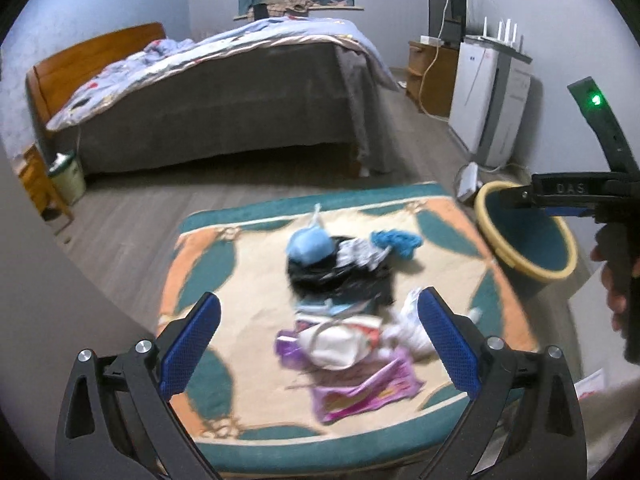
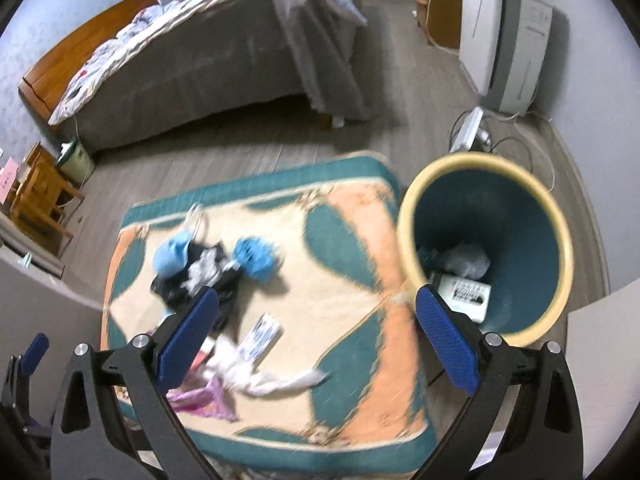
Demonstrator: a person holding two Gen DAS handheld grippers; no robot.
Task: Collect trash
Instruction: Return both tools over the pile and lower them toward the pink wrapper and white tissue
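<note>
Trash [image 1: 344, 340] lay scattered on the patterned rug [image 1: 208, 264], and I had both tools hovering above it with nothing in either. My left tool [image 1: 320, 344] was spread wide and empty, its blue pads straddling the nearest clump in its own view: a white crumpled wad [image 1: 336, 344] on top of a pink-purple wrapper [image 1: 360, 388], directly ahead of and below the tips. Further out along the same line sat a black bag [image 1: 340, 276] with a pale blue crumpled piece [image 1: 310, 246] and a blue knotted scrap [image 1: 396, 240] beside it. My right tool [image 2: 316, 340] was equally released, and from its camera the litter lay off to the left of its fingers, while the bin [image 2: 404, 216] stood close on the right, just beside the rug's edge, already holding a white box [image 2: 464, 294] and a grey crumpled bag [image 2: 468, 260].

I judged the left tool the nearer one to the white-and-pink clump, which sat almost centred between its pads. The wrapper's long axis seemed to run diagonally, near left to far right, though blur made that uncertain. The bin lay to the right of the pile, so any pickup would have to travel rightward across the rug.
</note>
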